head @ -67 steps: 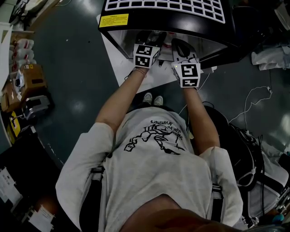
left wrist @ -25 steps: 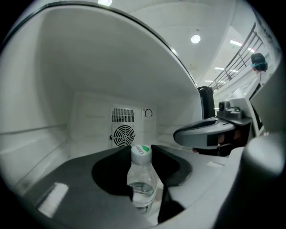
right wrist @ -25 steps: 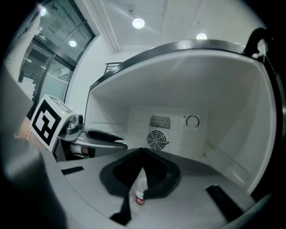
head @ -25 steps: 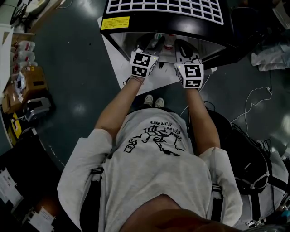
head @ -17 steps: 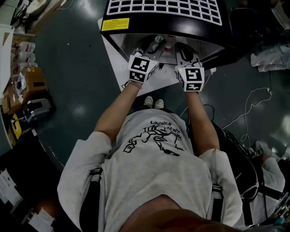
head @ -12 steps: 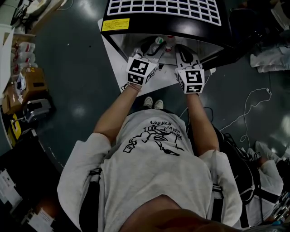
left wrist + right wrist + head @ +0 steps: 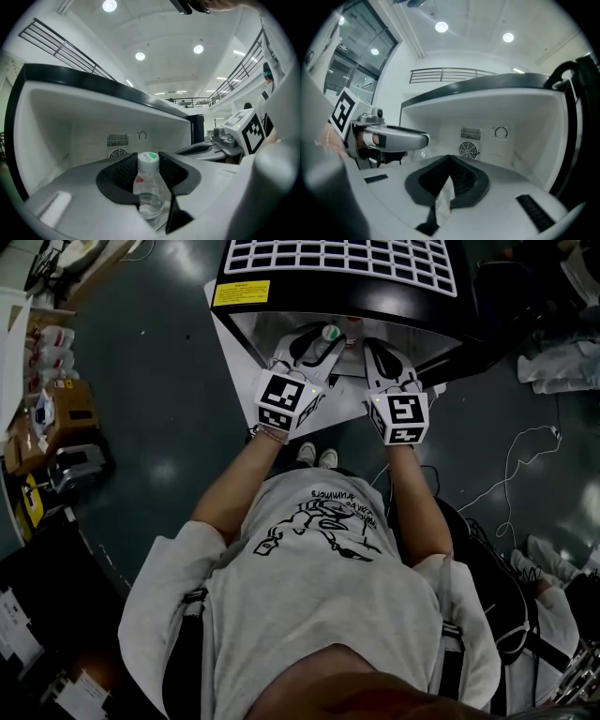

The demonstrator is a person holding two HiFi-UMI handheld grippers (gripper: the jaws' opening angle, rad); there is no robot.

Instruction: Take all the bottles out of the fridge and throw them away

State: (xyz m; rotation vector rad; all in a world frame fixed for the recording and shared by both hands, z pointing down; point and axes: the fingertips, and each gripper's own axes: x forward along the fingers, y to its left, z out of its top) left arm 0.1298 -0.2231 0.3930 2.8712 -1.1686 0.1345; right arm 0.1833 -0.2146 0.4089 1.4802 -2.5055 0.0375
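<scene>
Here, two fingers [image 7: 119,176] clamp one bottle [image 7: 149,185].

fridge [image 7: 337,268]: top of head view, opening toward the person
left gripper [image 7: 317,341]: at fridge mouth, left side
right gripper [image 7: 450,161]: at fridge mouth, just right of left gripper
bottle [image 7: 149,185]: upright between left gripper's jaws, in front of back wall
fan grille [image 7: 468,150]: low on fridge back wall
dial [image 7: 500,132]: right of and above grille
shoes [image 7: 317,456]: on floor before fridge, below both grippers
boxes [image 7: 70,399]: floor, far left
cables [image 7: 525,456]: floor, right
</scene>
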